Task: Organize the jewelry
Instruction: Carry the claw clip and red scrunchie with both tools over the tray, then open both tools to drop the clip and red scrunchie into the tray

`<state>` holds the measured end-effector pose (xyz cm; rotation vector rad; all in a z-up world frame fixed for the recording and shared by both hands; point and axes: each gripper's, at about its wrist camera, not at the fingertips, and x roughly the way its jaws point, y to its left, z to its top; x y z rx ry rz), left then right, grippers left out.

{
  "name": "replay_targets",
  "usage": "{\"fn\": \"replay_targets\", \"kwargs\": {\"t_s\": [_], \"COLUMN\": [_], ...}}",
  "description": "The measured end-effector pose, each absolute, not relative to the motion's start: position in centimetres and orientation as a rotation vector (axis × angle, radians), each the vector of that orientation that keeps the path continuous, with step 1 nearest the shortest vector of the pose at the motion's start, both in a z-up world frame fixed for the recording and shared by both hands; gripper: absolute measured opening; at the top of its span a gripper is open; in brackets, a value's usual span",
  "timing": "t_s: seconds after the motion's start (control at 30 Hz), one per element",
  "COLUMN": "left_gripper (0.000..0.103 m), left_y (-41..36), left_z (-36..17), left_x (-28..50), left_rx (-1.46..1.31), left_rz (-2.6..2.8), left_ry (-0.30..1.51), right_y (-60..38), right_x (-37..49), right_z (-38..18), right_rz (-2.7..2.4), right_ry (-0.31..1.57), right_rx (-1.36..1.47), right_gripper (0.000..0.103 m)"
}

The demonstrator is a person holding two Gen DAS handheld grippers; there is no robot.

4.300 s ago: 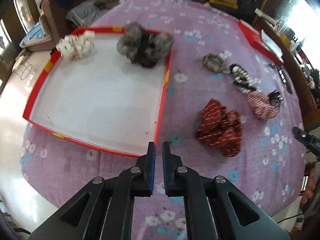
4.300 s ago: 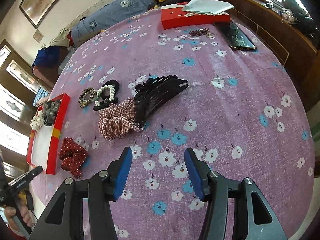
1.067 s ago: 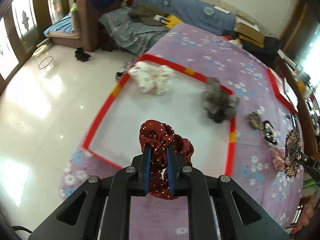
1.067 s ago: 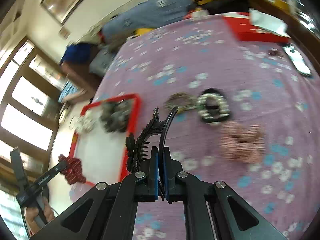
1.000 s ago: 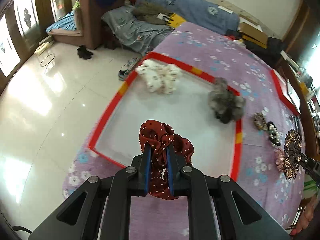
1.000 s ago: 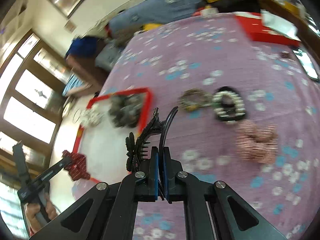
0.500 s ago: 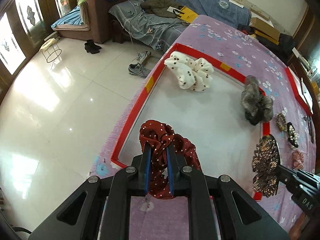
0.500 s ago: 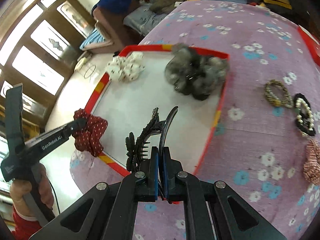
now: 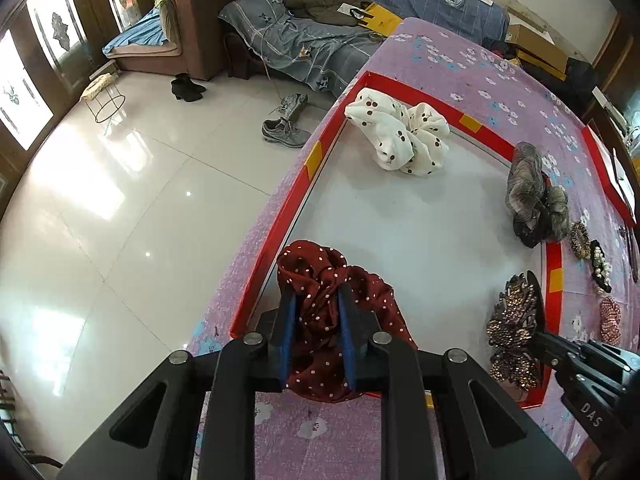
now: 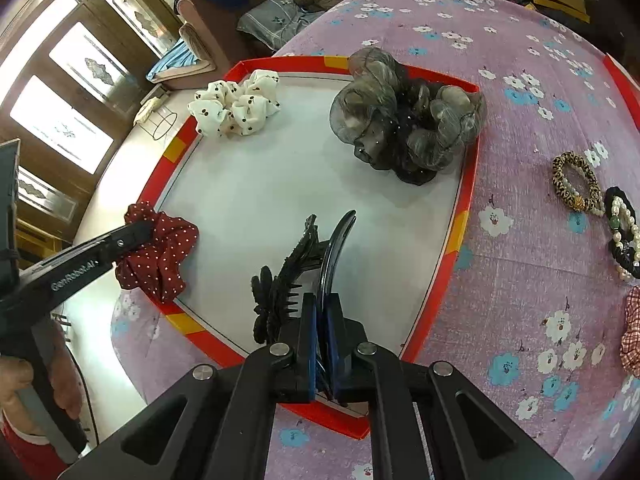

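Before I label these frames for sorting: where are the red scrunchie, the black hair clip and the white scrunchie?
red scrunchie (image 9: pixel 320 312), left wrist view, fabric between the fingers.
black hair clip (image 10: pixel 298 264), right wrist view, toothed body.
white scrunchie (image 10: pixel 234 108), right wrist view, middle folds.

Checked scrunchie (image 10: pixel 632 330) cut off by right wrist view's edge

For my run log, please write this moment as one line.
left gripper: shut on dark red polka-dot fabric scrunchie | right gripper: shut on black plastic hair claw | both over red-rimmed white tray
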<state>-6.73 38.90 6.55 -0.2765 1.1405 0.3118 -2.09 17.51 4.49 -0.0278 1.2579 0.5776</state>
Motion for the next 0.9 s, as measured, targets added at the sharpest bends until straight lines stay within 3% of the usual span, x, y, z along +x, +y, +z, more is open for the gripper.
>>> {"fn": "replay_targets", "kwargs": {"t_s": [0.13, 0.33, 0.4, 0.5, 0.9], "left_gripper": [0.030, 0.034, 0.037, 0.038, 0.039], "left_y": [38.9, 38.9, 38.8, 38.6, 37.3], "left_z": [7.2, 8.7, 9.1, 9.7, 10.6], "left_x": [-6.8, -7.1, -7.3, -7.3, -7.7], "left_rx": [-0.285, -0.292, -0.294, -0.290, -0.288], "left_rz": [0.308, 0.311, 0.314, 0.319, 0.331], "left_ry": [1.127, 1.098, 1.087, 1.074, 1.062], "right_y": [17.9, 18.8, 19.0, 19.2, 18.7], "right_x": [-2.6, -3.5, -3.8, -4.5, -6.3], "right_z": [4.8, 5.3, 5.7, 6.7, 8.6], "right_rz": [0.572, 0.576, 0.579, 0.583, 0.602], "right_ry": [1.240, 1.208, 1.188, 1.142, 1.080], "right_rx": [-0.060, -0.121, -0.139, -0.171, -0.232], "right_gripper": [0.007, 0.011, 0.026, 0.038, 0.041]}}
